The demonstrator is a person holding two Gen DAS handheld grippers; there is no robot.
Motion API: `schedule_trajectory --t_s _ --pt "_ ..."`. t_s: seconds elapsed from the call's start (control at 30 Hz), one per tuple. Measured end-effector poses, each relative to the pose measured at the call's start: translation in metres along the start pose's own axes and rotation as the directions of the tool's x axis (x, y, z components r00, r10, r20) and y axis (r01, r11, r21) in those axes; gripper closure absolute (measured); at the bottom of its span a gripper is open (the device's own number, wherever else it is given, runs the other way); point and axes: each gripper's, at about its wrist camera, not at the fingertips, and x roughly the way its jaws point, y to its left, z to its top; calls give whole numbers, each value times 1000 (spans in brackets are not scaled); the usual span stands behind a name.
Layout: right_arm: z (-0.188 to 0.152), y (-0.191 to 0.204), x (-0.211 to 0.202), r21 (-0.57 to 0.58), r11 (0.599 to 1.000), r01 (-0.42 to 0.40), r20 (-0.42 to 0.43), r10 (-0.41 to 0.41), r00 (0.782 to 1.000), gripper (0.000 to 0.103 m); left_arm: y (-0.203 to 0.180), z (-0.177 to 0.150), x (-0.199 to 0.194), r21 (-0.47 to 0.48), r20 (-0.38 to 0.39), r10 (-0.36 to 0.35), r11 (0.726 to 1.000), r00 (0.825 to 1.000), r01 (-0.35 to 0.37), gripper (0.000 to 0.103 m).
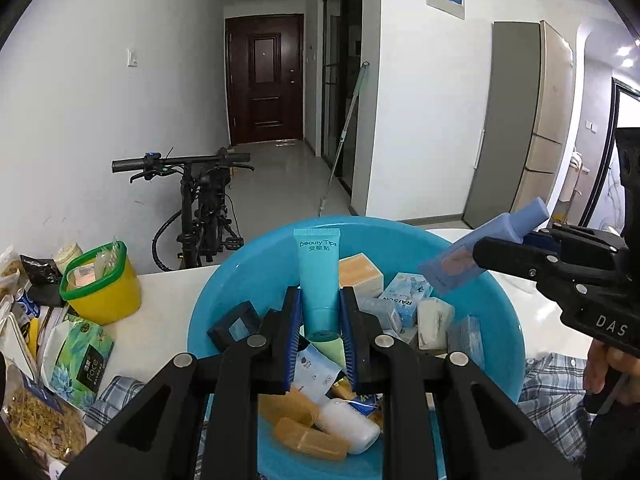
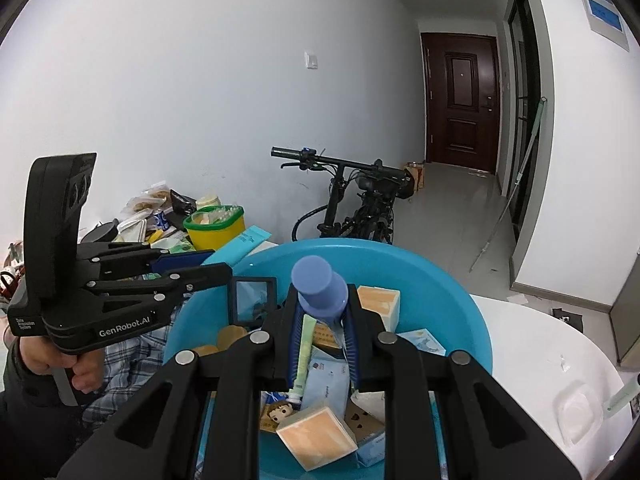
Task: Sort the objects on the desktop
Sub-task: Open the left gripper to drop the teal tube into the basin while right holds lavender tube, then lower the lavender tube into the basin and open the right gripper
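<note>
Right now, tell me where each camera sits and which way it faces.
Left wrist: on the left gripper, facing the blue basin and hallway door; it holds a turquoise tube; the right gripper shows.
Right wrist: on the right gripper, holding a blue bottle; the left gripper shows.
Shared: basin, bicycle, yellow tub.

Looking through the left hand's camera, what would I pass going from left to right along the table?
Snack bag → green Face tissue pack → yellow tub → turquoise Beauty Tips tube held in the left gripper → blue bottle held in the right gripper.
</note>
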Motion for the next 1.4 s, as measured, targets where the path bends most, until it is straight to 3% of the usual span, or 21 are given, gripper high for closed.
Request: schedule_trajectory --t_s 0.67,0.73,0.77,0.83,0.87,0.97,1.4 --pt "2 0 1 0 1000 -3 -1 3 1000 85 -3 1 -1 5 -2 -6 1000 1000 6 80" --pt "2 0 1 -1 1000 -2 -1 2 1000 85 -5 1 2 17 -18 24 1000 1000 -24 34" --pt "2 0 1 0 1000 -1 0 1 1000 85 -6 1 2 20 -11 65 998 998 -65 0" --pt "2 -1 0 0 1000 -1 0 1 1000 85 -7 1 0 29 52 162 986 985 -164 0" --pt "2 -2 0 0 1000 -2 0 2 1000 85 -7 2 1 32 52 179 983 983 -180 0" --pt "2 -1 0 0 1000 -2 -1 2 1000 85 -2 2 7 21 34 152 988 988 -153 0" --pt "1 -3 1 1 1000 -4 -15 4 1000 85 5 -2 10 -10 19 163 987 986 -163 0"
